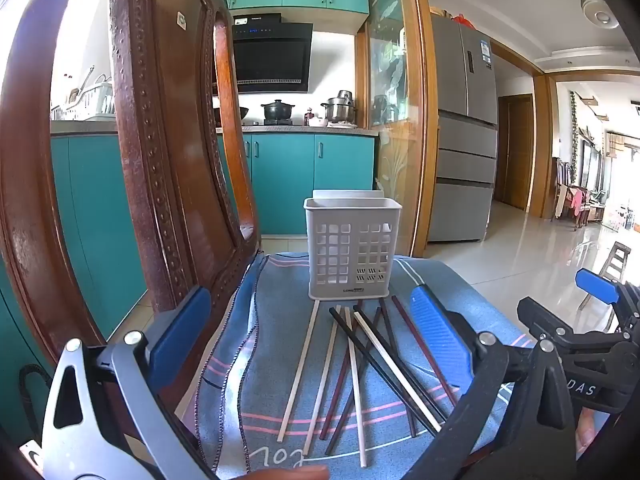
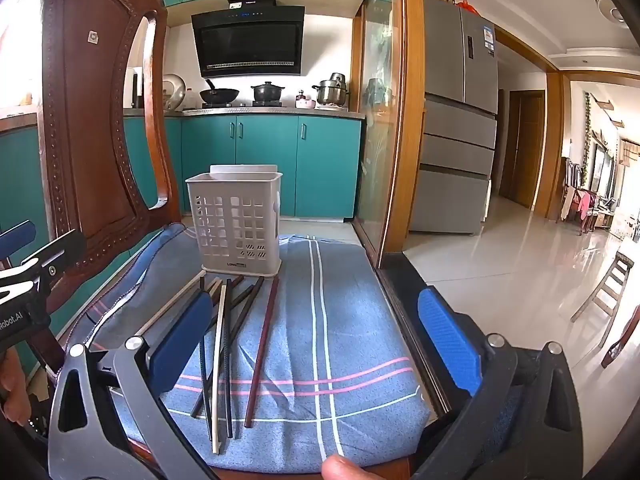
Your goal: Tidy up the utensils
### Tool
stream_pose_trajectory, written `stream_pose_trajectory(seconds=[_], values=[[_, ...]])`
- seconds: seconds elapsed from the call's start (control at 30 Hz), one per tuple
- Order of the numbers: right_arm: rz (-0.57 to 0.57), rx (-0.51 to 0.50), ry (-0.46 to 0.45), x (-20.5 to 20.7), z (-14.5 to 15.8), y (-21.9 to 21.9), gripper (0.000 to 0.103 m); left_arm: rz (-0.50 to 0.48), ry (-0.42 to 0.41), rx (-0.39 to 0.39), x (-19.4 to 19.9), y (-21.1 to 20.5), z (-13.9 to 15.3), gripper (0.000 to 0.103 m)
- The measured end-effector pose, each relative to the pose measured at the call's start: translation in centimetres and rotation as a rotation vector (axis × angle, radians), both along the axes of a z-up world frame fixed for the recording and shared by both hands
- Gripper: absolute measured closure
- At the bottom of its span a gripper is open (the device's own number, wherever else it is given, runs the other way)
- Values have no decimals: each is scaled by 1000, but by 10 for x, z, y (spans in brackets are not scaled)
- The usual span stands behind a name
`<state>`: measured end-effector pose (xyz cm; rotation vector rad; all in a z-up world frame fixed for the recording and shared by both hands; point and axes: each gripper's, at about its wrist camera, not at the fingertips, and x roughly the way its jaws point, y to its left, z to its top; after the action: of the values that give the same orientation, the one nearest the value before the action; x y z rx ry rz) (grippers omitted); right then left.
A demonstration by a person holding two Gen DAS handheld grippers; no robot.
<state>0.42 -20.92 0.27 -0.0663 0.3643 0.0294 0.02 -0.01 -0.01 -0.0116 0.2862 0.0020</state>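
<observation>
Left wrist view says we're basically at square one: the chopsticks [image 1: 360,372] all lie loose in a messy fan on the blue cloth [image 1: 260,320], between and just beyond the fingers of the left gripper [image 1: 308,324], which are spread wide with nothing in them. White caddy [image 1: 352,252] stands upright past the fingertips, right at the far ends of the sticks, and looks empty through its holes. Right gripper [image 2: 316,332] is wide apart too, holding nothing, sticks [image 2: 232,344] mostly by its left finger. So nothing is sorted yet, and every stick has yet to go in, I'd say
</observation>
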Motion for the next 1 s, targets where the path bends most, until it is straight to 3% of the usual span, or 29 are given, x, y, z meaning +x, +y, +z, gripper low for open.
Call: stream_pose_trajectory(seconds=[1.0], values=[[-1,-2,5,-3,0,-2,2,2,1,3,0,2,-1,3]])
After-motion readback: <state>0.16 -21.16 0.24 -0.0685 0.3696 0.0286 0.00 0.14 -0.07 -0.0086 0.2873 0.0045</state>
